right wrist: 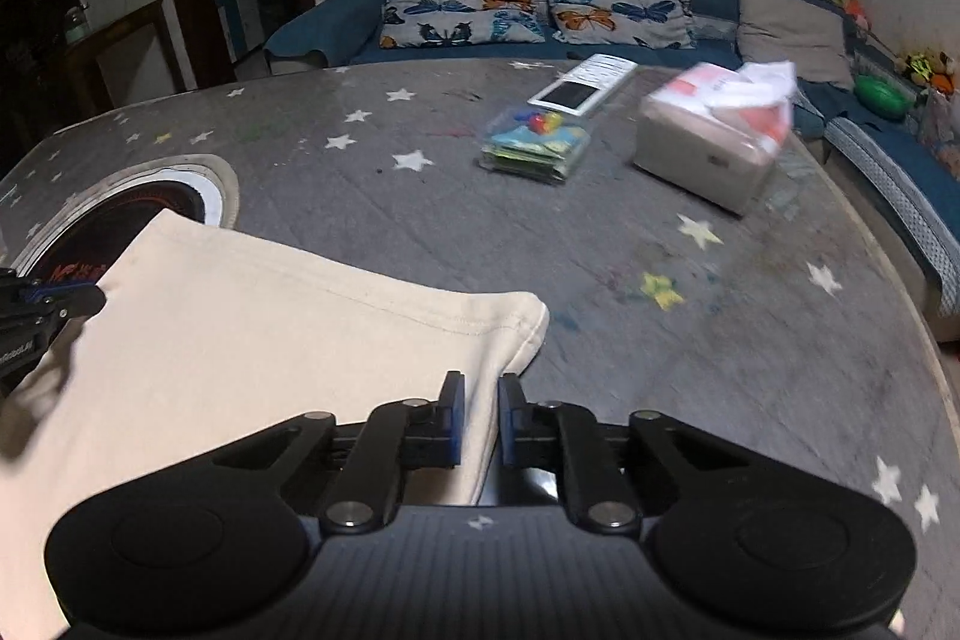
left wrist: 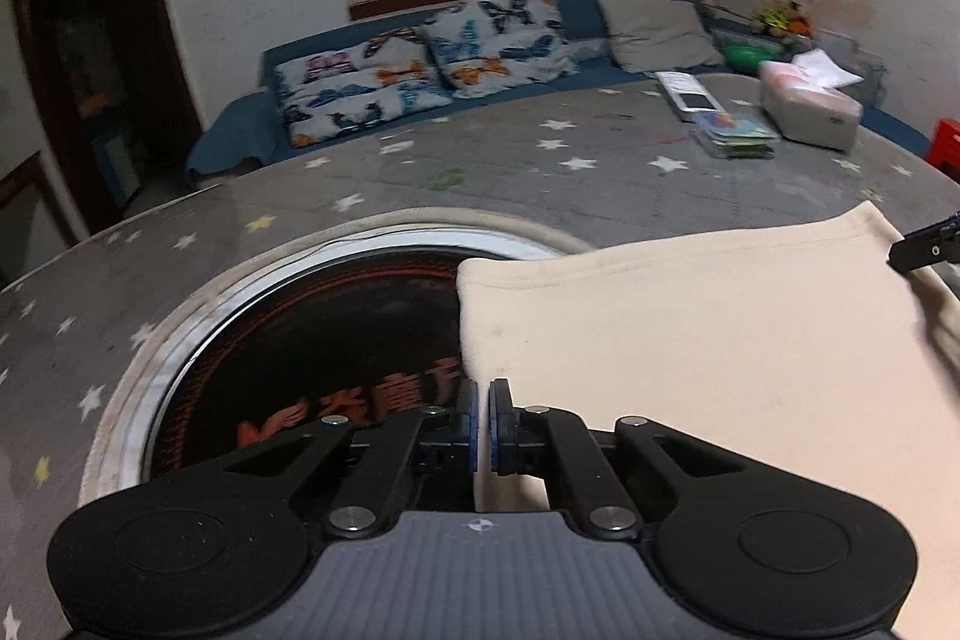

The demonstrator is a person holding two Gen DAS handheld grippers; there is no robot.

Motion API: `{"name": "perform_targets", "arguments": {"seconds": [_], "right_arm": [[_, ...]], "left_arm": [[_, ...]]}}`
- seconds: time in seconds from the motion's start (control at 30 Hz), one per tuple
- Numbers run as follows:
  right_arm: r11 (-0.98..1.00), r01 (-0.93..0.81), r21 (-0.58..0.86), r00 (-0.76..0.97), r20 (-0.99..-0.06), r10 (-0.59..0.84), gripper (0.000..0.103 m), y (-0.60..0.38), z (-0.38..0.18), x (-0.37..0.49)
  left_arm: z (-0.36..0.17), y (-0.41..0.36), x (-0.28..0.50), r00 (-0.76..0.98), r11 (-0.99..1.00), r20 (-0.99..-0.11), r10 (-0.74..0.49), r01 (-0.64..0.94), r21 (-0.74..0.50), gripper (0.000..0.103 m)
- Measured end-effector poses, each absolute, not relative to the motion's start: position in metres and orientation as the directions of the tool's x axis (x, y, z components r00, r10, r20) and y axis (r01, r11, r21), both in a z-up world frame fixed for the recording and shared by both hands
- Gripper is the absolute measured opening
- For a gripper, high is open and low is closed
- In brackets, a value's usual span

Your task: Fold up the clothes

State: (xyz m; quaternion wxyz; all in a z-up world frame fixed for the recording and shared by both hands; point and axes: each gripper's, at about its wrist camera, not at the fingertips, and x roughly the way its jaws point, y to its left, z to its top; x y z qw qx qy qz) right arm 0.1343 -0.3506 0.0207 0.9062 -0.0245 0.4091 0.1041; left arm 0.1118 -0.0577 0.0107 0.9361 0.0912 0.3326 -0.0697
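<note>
A cream garment [left wrist: 690, 340] is spread over the grey star-patterned table, its stitched hem facing away from me. My left gripper [left wrist: 483, 424] is shut on the garment's left edge, with fabric pinched between the blue pads. My right gripper [right wrist: 480, 418] is shut on the right edge, just behind the hem corner [right wrist: 528, 322], which hangs a little above the table. The right gripper's tip [left wrist: 924, 247] shows at the far right of the left wrist view. In the right wrist view, the left gripper [right wrist: 60, 298] sits at the garment's left side.
A round black cooktop [left wrist: 312, 340] is set into the table [right wrist: 660, 280], partly under the garment. Farther back lie a tissue box [right wrist: 714, 148], a clear box of colourful items [right wrist: 534, 148] and a white device [right wrist: 582, 91]. A blue sofa with butterfly cushions [right wrist: 540, 4] stands behind.
</note>
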Motion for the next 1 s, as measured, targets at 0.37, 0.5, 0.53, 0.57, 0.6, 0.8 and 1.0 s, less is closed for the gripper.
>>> {"name": "perform_targets", "arguments": {"seconds": [0.37,0.5,0.53,0.57,0.6,0.8,1.0], "right_arm": [[0.956,-0.294,-0.004,0.662,-0.723,0.2,0.014,-0.294,0.016,0.184],[0.945,-0.323,-0.044,0.68,-0.705,0.2,0.015,-0.287,0.024,0.179],[0.942,-0.332,-0.043,0.682,-0.702,0.208,0.016,-0.286,0.028,0.175],[0.937,-0.346,-0.042,0.68,-0.7,0.22,0.016,-0.286,0.032,0.169],[0.93,-0.366,-0.041,0.677,-0.698,0.236,0.016,-0.286,0.036,0.161],[0.858,-0.509,-0.066,0.639,-0.697,0.326,0.029,-0.279,0.053,0.091],[0.837,-0.545,-0.045,0.614,-0.701,0.362,0.038,-0.282,0.049,0.031]], "left_arm": [[0.011,-0.012,0.118,0.771,0.989,-0.636,0.024,0.073,0.127,0.004],[0.022,0.004,0.111,0.784,0.995,-0.621,0.001,0.059,0.076,0.008],[0.026,0.009,0.107,0.791,0.997,-0.612,0.004,0.046,0.066,0.008],[0.03,0.017,0.101,0.795,0.998,-0.607,0.006,0.031,0.051,0.008],[0.033,0.026,0.093,0.797,0.999,-0.604,0.015,0.011,0.04,0.01],[0.04,0.084,0.027,0.787,0.986,-0.596,0.159,-0.16,0.052,0.035],[0.031,0.125,-0.024,0.739,0.947,-0.607,0.293,-0.311,0.078,0.053]]}}
